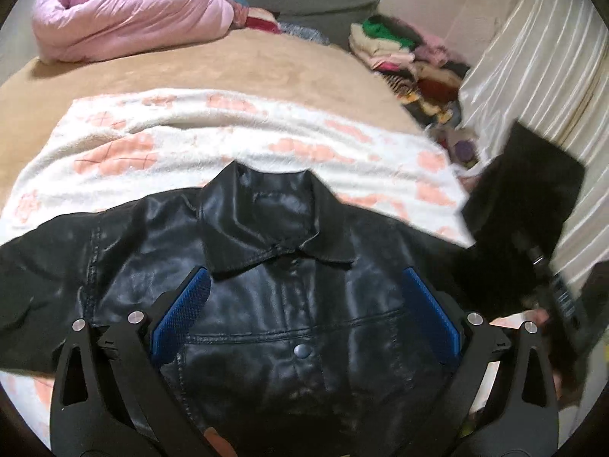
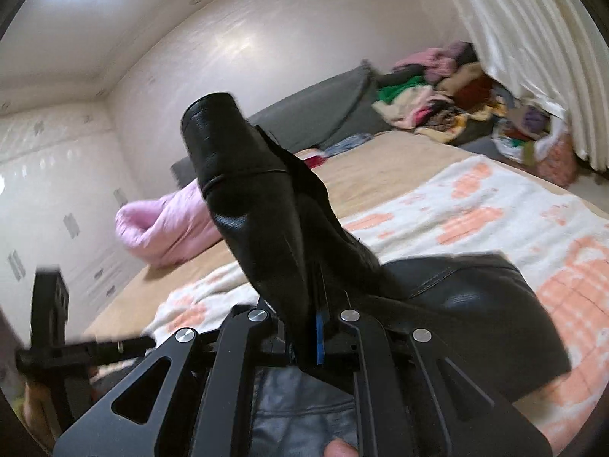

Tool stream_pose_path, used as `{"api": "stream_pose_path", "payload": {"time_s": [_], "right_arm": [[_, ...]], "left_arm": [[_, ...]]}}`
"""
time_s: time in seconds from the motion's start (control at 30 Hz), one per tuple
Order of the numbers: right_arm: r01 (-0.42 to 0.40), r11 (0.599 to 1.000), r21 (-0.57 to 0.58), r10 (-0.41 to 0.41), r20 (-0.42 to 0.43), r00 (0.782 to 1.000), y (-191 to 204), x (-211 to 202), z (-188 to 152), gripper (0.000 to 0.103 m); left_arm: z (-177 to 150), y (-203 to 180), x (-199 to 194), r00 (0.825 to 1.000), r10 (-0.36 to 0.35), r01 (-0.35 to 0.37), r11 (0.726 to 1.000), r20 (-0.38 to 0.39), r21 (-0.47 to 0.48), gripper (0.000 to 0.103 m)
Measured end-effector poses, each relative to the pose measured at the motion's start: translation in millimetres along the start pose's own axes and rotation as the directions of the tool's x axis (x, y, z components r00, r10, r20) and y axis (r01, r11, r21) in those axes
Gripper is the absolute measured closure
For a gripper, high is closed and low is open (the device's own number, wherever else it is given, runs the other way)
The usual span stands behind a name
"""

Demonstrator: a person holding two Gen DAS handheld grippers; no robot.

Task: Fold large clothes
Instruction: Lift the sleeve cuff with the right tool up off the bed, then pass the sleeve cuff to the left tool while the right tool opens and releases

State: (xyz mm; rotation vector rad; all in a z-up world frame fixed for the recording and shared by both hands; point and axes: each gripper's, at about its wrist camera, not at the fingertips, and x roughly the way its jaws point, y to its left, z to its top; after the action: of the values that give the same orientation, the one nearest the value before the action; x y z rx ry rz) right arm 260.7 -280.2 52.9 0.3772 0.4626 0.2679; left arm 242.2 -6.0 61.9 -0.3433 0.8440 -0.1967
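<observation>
A pink quilt (image 1: 125,11) and clothes pile (image 1: 411,61) edge the bed; the left gripper (image 1: 304,304) gapes above the jacket (image 1: 266,304); the right gripper (image 2: 318,337) pinches its sleeve (image 2: 259,205), hiding its pads.

One black jacket (image 1: 289,304) lies under the left gripper (image 1: 304,304). Ahead of it: one patterned blanket (image 1: 228,133), one pink quilt (image 1: 129,11), one pile of clothes (image 1: 411,61). Two grippers total; the right gripper (image 2: 319,339) pinches a sleeve (image 2: 259,205).

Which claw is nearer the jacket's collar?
Left. The left claw hovers open just below the collar; the right claw is off to the side, clamped on a raised sleeve.
</observation>
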Motion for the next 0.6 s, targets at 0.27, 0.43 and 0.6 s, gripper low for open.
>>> {"api": "stream_pose_path", "payload": {"time_s": [0.27,0.43,0.6], "right_arm": [[-0.079,0.987,-0.143,0.066,-0.091,0.994,52.0,19.7,-36.7,0.097],[-0.103,0.969,-0.225,0.070,-0.149,0.986,76.9,31.1,-58.8,0.097],[-0.115,0.948,-0.296,0.061,-0.185,0.981,94.4,37.5,-76.6,0.097]], "left_arm": [[13.6,30.4,-23.2,0.965,-0.262,0.264,0.950,0.033,-0.167,0.009],[20.2,35.1,-21.4,0.945,-0.327,0.320,0.920,0.006,-0.226,0.009],[25.3,44.9,-5.8,0.916,-0.399,0.371,0.874,-0.029,-0.313,0.009]]}}
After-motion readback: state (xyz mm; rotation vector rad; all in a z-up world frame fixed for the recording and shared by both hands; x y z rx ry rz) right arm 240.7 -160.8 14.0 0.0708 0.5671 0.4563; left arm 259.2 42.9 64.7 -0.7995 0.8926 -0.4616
